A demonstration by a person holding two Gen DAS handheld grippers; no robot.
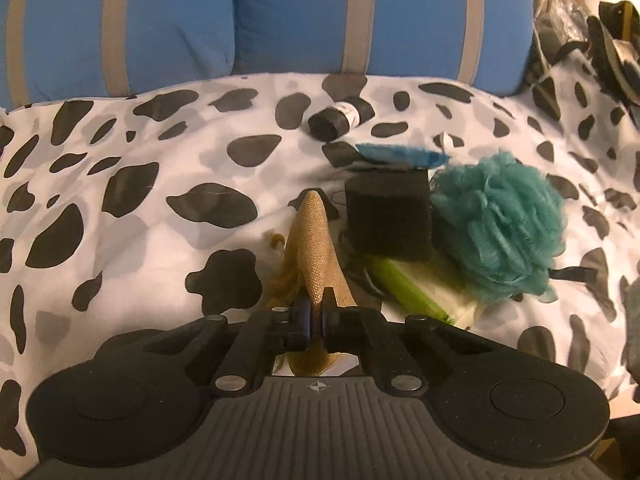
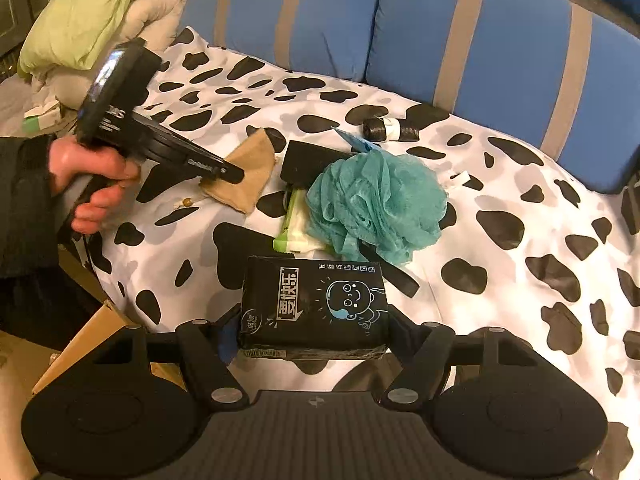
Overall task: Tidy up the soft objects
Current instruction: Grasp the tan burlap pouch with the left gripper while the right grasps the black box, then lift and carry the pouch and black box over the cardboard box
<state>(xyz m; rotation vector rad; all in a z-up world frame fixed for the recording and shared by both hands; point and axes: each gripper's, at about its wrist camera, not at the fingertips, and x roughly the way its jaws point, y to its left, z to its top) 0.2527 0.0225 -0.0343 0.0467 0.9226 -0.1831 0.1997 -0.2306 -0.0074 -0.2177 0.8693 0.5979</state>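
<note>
Wide, bare stretches of the cow-print blanket (image 1: 120, 216) lay open to the left of the left gripper (image 1: 319, 304), while straight ahead the blue cushions with grey stripes (image 1: 296, 20) walled off the far edge. Beside the right gripper (image 2: 314, 320), off to its left, the blanket's edge dropped away above a cardboard box (image 2: 96, 328). The left gripper was clenched on the tan burlap pouch (image 1: 316, 240), a coarse woven bag with a frayed cord and small beads, its near end pinched between the pads and the rest lying forward on the blanket. The right gripper's jaws stood wide but were grasping a black tissue pack (image 2: 314, 304) printed with a blue cartoon face, gripped by both sides just above the blanket. Crowded just right of the pouch sat a black foam block (image 1: 388, 216), a teal mesh bath pouf (image 1: 500, 232) touching it, and a green-and-white packet (image 1: 416, 284) tucked partly under both. Farther ahead, well apart, lay a black roll with a white band (image 1: 340, 118). A hand (image 2: 92, 176) in a dark sleeve held the left tool.
</note>
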